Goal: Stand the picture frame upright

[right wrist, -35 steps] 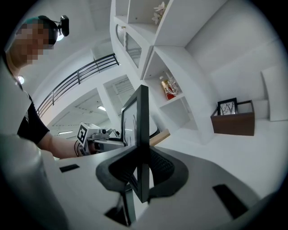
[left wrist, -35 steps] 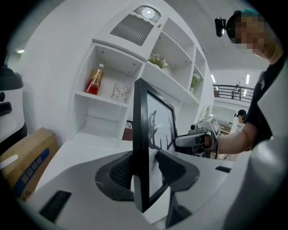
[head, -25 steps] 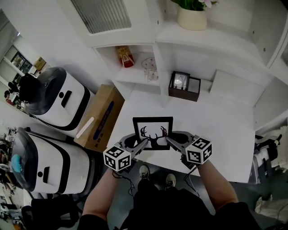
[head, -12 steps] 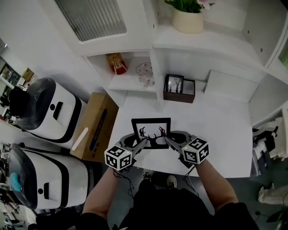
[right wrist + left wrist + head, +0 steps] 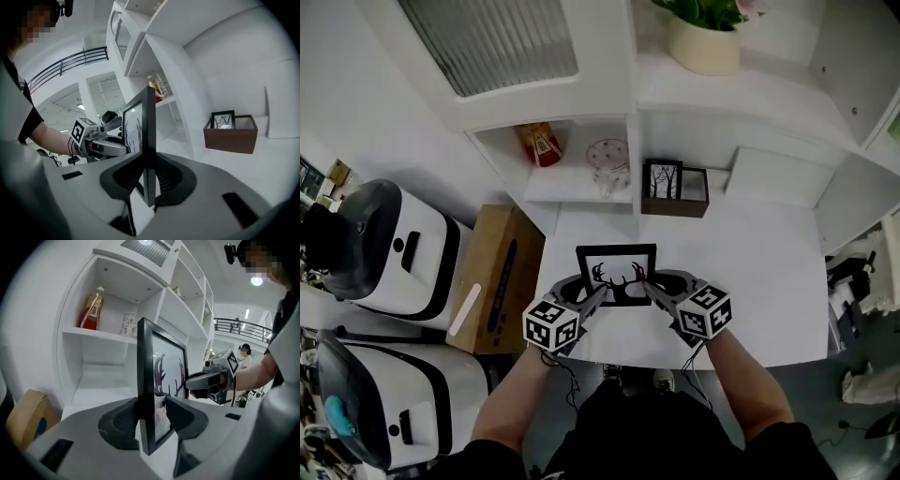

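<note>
From the head view, both forearms [image 5: 520,394] reach forward, the left claw [image 5: 602,292] and right claw [image 5: 649,289] flanking the black-framed antler picture [image 5: 617,275] over the white counter [image 5: 750,281]. In the left gripper view, the jaws pinch the upright picture's side. In the right gripper view, the jaws pinch its opposite side.

A brown box [image 5: 675,192] holding a small tree picture [image 5: 662,178] sits at the table's [image 5: 759,281] back edge. A red bottle [image 5: 540,144] and glass jar [image 5: 607,163] share a shelf compartment [image 5: 572,190].

Right tool [image 5: 149,174] pinches the upright picture frame [image 5: 149,123] edge, left tool [image 5: 117,140] opposite.
</note>
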{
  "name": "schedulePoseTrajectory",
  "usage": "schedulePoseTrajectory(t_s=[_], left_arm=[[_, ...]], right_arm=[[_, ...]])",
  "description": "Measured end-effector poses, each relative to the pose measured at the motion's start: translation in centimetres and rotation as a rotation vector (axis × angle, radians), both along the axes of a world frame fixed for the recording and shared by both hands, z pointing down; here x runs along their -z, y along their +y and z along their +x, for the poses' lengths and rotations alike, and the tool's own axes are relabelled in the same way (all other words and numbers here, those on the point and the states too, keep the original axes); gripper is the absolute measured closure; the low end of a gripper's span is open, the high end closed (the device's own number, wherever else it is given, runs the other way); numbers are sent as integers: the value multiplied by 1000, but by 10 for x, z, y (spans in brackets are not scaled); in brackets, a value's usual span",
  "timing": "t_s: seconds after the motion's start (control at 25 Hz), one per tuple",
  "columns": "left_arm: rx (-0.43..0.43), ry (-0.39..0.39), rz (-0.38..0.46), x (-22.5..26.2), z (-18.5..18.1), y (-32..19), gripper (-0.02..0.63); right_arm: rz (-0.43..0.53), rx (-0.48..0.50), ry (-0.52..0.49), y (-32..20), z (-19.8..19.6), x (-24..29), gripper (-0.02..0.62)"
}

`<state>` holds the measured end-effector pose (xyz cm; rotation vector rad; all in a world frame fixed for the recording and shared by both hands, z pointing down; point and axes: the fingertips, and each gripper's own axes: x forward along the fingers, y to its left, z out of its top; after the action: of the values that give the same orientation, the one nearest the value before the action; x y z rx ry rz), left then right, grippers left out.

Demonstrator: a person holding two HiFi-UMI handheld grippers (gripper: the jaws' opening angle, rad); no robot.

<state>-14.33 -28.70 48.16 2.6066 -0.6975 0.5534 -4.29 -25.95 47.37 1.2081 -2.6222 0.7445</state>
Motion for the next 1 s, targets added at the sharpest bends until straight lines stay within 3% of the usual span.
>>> schedulePoseTrajectory(t_s=[0.52,1.0], left_arm=[[-71,-39,23,-24,-2,-52,430],[-98,-85,49,-48,5,-90,430]], right_arm=[[-26,-103,141,-46,-4,-22,522],[-69,-214,194,-80,4,-50,512]])
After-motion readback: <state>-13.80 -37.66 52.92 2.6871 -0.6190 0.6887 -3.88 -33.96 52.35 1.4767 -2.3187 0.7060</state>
